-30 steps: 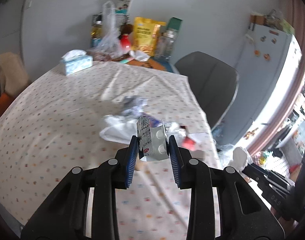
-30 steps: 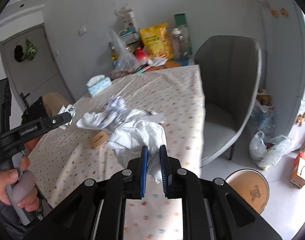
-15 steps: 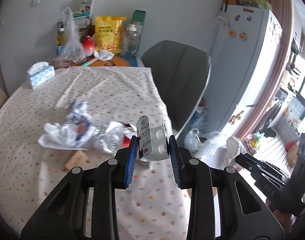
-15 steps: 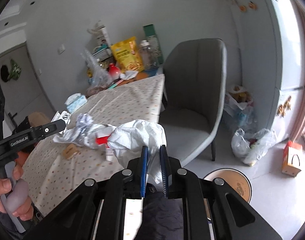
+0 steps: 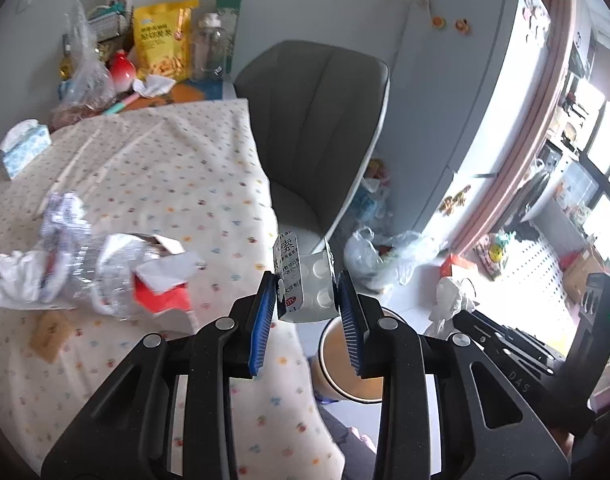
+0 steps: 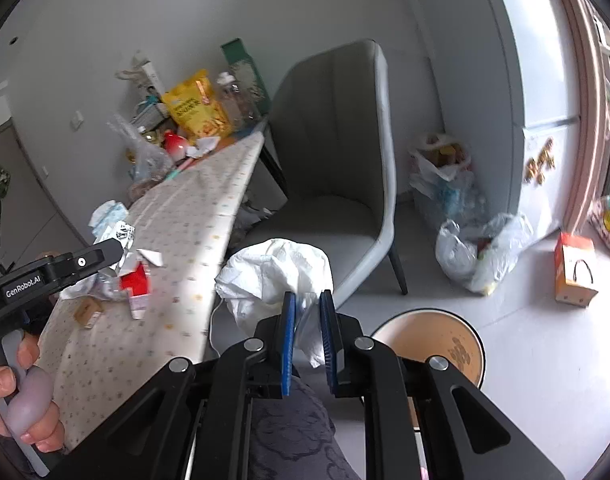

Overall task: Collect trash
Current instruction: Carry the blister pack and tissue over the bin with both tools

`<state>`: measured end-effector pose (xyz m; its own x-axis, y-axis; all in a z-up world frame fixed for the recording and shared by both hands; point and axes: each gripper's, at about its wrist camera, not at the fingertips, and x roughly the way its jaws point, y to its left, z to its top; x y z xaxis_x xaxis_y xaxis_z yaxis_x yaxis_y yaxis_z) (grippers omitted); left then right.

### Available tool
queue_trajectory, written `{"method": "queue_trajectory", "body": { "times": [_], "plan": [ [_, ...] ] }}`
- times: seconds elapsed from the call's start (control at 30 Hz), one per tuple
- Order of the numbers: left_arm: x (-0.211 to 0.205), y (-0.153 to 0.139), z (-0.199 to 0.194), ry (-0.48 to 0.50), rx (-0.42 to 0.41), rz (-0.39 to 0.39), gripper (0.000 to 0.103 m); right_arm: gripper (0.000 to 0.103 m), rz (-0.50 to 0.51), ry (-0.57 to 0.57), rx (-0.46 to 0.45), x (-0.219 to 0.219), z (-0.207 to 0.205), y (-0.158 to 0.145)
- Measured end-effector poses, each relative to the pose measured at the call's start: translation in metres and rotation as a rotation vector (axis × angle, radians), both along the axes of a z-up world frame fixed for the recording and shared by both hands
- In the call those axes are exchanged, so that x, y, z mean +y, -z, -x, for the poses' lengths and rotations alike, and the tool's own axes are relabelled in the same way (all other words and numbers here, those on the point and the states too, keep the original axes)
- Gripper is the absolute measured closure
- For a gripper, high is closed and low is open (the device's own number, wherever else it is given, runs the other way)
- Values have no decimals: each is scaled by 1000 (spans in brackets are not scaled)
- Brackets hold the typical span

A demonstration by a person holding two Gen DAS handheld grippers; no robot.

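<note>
My left gripper (image 5: 307,300) is shut on a small flattened milk carton (image 5: 301,280), held past the table's right edge above a round tan trash bin (image 5: 345,364). My right gripper (image 6: 305,312) is shut on a crumpled white plastic bag (image 6: 277,272), held off the table just left of the bin (image 6: 433,344). More trash lies on the dotted tablecloth (image 5: 177,168): a crushed clear bottle with a red carton (image 5: 145,280), crumpled paper (image 5: 61,216) and a small brown scrap (image 5: 51,336).
A grey chair (image 5: 317,120) stands by the table's right side. Full plastic bags (image 6: 481,252) and an orange box (image 6: 575,276) sit on the floor by the fridge (image 5: 465,80). Snack bags and bottles (image 5: 161,44) and a tissue box (image 5: 23,148) line the table's far end.
Both grippers swung right, off the table toward the floor, each keeping its load. The trash bin has come into view under the left gripper and closer beside the right one.
</note>
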<state>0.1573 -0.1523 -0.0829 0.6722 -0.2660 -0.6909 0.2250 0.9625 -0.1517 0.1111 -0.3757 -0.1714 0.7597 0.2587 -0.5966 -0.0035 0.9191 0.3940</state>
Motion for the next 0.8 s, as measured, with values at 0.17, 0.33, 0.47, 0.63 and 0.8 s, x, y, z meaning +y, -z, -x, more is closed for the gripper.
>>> {"method": "queue_trajectory", "body": {
  "times": [0.17, 0.33, 0.47, 0.63, 0.8],
  "plan": [
    [-25, 20, -22, 38, 51, -13, 71, 90, -26, 39, 65, -18, -17, 31],
    [-48, 46, -44, 71, 115, -22, 71, 89, -50, 75, 132, -37, -35, 65],
    [-65, 64, -60, 94, 167, -32, 71, 88, -81, 112, 180, -52, -51, 90],
    [-85, 76, -72, 132, 196, -45, 71, 68, -121, 138, 235, -68, -65, 115],
    [-96, 85, -79, 152, 213, -34, 71, 49, -129, 174, 265, -81, -64, 133]
  ]
}}
